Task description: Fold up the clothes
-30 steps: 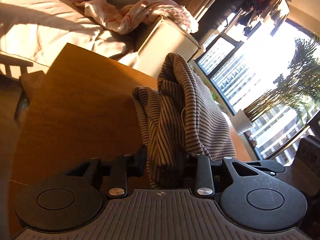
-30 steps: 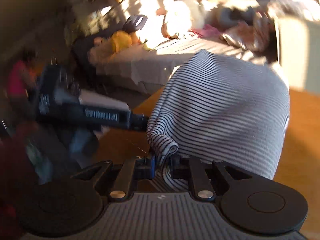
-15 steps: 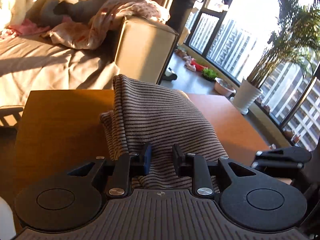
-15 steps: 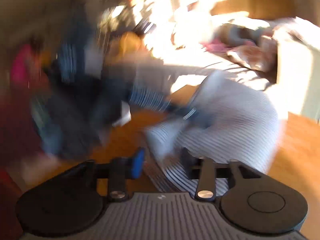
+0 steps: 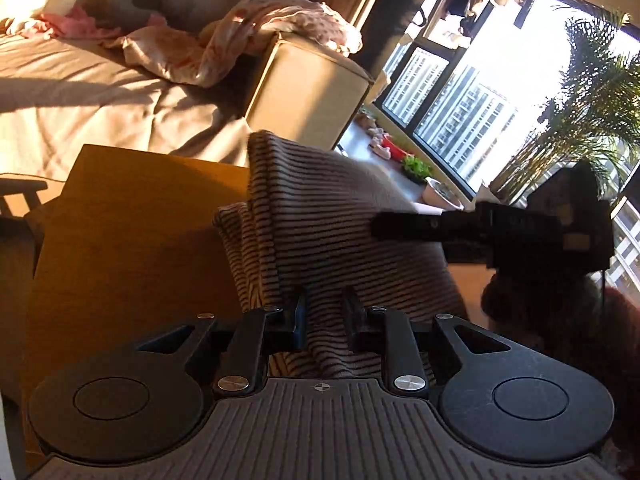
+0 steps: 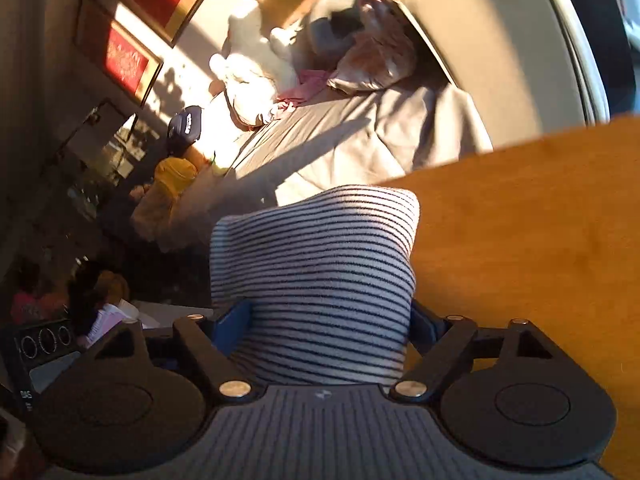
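Note:
A black-and-white striped garment (image 5: 328,232) lies bunched on the wooden table (image 5: 128,240). My left gripper (image 5: 323,322) is open, its fingers a little apart with a fold of the striped cloth running between them. My right gripper (image 6: 331,322) is wide open with the garment (image 6: 320,264) lying between its fingers, at the table's (image 6: 540,224) edge. In the left wrist view the right gripper (image 5: 404,226) reaches in from the right, over the garment.
A sofa (image 5: 80,92) with a sheet, pillows and loose clothes (image 5: 224,44) stands beyond the table. A beige armrest (image 5: 308,92) is close to the table's far edge. Large windows and a potted palm (image 5: 592,120) are at the right. Clutter and framed pictures (image 6: 132,56) fill the room's left side.
Both grippers let go of the striped garment and opened, the right one widely. The garment dropped from a raised hang into a lower heap. The right gripper swung over it.

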